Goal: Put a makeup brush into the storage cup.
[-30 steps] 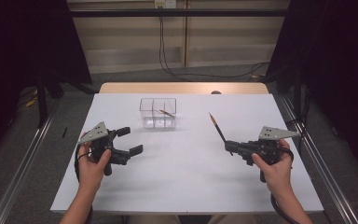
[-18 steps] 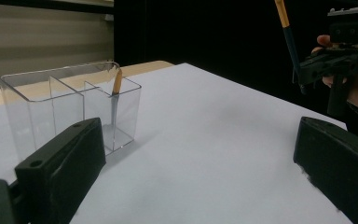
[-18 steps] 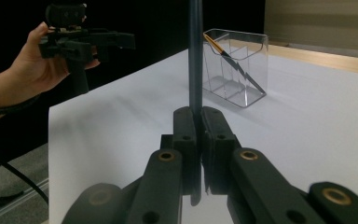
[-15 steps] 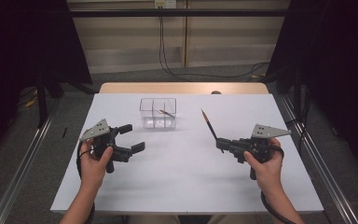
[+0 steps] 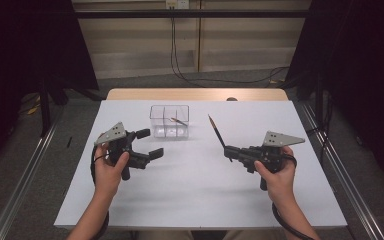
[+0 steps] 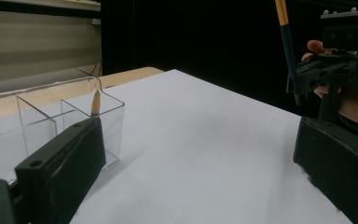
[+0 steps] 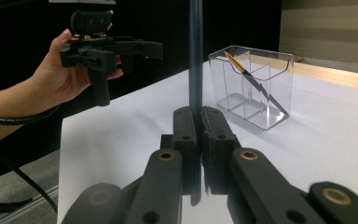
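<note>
Right gripper view is showing the right gripper [image 7: 199,140] with its two black fingers [image 7: 185,135] pressing together on a slim dark pencil with an orange upper end [image 7: 195,56]; the pencil is standing straight up out of the fingers and running off the top of that view; in the high view the same right gripper [image 5: 228,151] is pinching the pencil [image 5: 216,131] at its lower end, and the pencil is slanting up and away from the fingers toward the far side of the white rectangular table [image 5: 200,195]; the person's right hand [image 5: 275,172] is wrapping the handle, and a grey three-cornered plate is sitting on top of the gripper.

Left gripper [image 5: 149,142] in the high view is holding its fingers wide apart with nothing between them; the left gripper view is showing those fingers [image 6: 60,168] at the two lower corners, well apart, with bare table between; the person's left hand [image 5: 111,165] is gripping the handle above the left part of the table.

Beyond both grippers, a clear plastic box divided into compartments [image 5: 169,121] is standing on the table near its far edge, closer to the left gripper; a second orange-and-dark pencil [image 5: 177,120] is leaning inside the box's right-hand compartment, its tip poking above the rim; the held pencil is well apart from the box, to its right.
</note>
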`<state>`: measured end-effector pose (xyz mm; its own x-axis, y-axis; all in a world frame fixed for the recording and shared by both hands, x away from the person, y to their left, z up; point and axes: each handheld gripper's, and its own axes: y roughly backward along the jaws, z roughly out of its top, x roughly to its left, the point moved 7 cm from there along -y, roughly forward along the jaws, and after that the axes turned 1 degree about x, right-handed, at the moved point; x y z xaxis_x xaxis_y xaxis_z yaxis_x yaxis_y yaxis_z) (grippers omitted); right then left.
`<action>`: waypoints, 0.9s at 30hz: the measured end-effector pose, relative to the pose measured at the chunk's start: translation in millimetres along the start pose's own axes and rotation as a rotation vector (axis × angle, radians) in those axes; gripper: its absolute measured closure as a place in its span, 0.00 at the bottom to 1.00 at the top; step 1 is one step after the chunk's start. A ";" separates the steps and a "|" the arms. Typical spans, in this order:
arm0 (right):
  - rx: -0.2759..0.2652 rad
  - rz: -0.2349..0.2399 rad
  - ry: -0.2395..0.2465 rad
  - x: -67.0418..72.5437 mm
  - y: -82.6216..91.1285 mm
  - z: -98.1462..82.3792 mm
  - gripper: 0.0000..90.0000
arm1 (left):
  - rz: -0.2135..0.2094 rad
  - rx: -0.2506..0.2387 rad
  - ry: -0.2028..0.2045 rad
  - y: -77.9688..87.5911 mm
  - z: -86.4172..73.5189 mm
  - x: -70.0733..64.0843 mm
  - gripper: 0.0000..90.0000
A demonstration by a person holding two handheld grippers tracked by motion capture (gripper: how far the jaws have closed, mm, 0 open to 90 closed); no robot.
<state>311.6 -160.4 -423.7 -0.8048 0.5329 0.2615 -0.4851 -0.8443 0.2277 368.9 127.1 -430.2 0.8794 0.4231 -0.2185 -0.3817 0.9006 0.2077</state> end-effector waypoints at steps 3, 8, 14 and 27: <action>-0.003 0.004 0.004 1.4 -2.6 1.5 0.95 | -0.002 0.006 0.004 -1.4 -1.7 0.6 0.02; -0.014 0.016 0.003 4.4 -8.2 4.3 0.95 | -0.003 0.002 0.005 -1.3 -0.8 0.9 0.02; -0.022 0.036 0.002 9.1 -17.7 5.9 0.95 | -0.001 0.002 0.005 -0.4 -1.0 1.3 0.02; -0.027 0.069 0.000 17.2 -35.2 4.1 0.95 | -0.007 0.013 0.007 -3.1 -2.6 -0.1 0.02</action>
<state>316.3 -121.3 -423.4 -0.8364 0.4736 0.2759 -0.4378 -0.8801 0.1835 369.3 124.5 -433.3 0.8800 0.4173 -0.2268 -0.3715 0.9023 0.2186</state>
